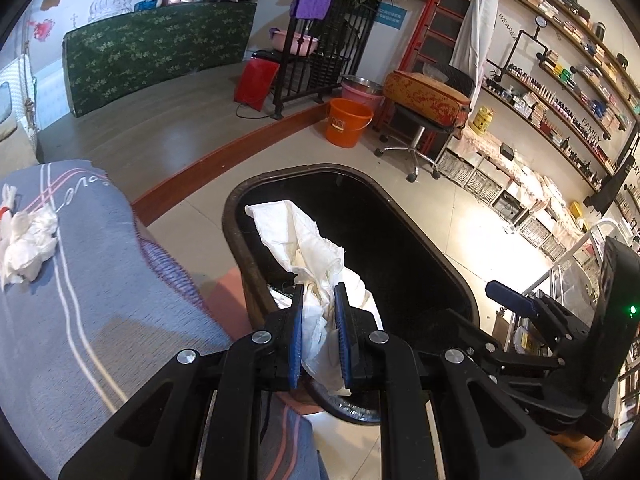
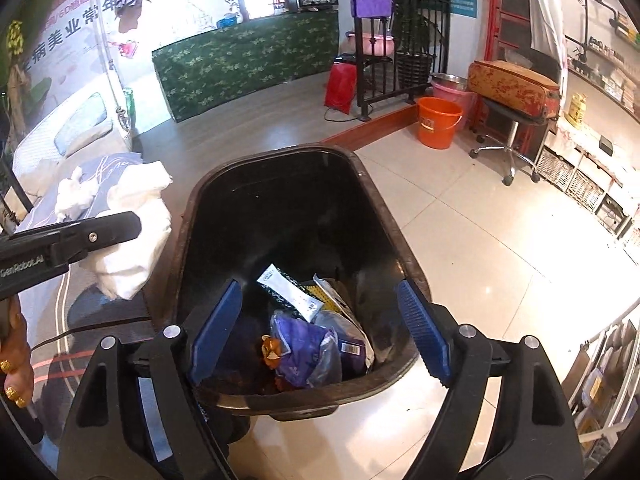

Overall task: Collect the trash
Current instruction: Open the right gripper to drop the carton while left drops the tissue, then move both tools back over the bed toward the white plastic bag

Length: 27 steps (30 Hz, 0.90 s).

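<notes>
Left tongs (image 1: 320, 300) are clamped on a crumpled white tissue (image 1: 308, 248), held over the near-left rim of the black bin (image 1: 440, 264). Tissue hangs partly over the opening, partly over the rim edge. Right tongs (image 2: 320, 320) are spread wide with nothing between the pads, poised above the bin mouth.

Risks, as judgement:
- Release now and the tissue could catch on the rim or slide down the outside onto the floor; it is light, loosely bunched, and sits near the edge, not centred.
- A trailing flap could stick to a ribbed blue pad (image 1: 342, 320) after the tongs part.
- The two tongs are near each other above the bin; a move by the left toward the centre could knock the right one.
- More crumpled tissue (image 1: 28, 240) lies on the striped grey-blue bedding (image 1: 100, 280) beside the bin, so the job is not done.

View differences:
- Right wrist view shows the bin contents: a purple wrapper (image 2: 304, 348), a white sachet (image 2: 290, 294), other packaging. In the left view the interior reads as plain black.
- Right view shows the left tongs from the side, and part of the hand with rings (image 2: 16, 360).
- Left view alone shows the grip itself: both pads pressed on the tissue.
</notes>
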{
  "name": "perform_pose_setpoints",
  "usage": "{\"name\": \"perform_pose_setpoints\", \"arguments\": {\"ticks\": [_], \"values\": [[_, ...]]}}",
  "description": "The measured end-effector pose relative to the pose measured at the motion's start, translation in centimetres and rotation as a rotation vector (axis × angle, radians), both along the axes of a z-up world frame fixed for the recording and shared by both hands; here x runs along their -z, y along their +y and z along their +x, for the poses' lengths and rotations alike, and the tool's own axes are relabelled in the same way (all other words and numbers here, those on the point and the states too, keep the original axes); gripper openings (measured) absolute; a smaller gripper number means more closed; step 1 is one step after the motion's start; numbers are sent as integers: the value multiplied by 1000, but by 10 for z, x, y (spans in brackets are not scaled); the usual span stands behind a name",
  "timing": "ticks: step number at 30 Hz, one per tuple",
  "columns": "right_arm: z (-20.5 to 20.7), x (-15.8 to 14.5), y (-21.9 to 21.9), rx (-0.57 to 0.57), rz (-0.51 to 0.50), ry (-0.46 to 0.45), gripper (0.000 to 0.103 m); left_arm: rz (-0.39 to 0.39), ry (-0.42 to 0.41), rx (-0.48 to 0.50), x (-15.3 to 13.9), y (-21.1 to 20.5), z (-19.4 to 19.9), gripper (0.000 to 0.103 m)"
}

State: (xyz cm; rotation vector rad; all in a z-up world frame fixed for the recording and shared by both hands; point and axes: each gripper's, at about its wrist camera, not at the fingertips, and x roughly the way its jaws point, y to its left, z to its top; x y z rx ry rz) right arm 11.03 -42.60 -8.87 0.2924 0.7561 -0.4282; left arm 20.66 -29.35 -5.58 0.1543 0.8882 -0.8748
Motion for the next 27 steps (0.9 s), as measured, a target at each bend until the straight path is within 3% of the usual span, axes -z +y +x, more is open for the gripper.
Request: {"name": "perform_pose_setpoints", "arguments": {"ticks": [15,16,17,19,27], "values": [[-7,3,-22,61,13,-7,80,50,13,34,12,-40,9,17],[-7,2,-22,64,13,-10,80,51,19,31,12,-40,9,25],[-8,2,-23,67,14,-14,80,47,22,25,12,-39,10,42],[-6,2,-24,72,14,-11,80,20,21,4,9,-34,10,64],[-5,4,-31,100,19,-15,80,-9,4,-2,3,-25,7,75]]}}
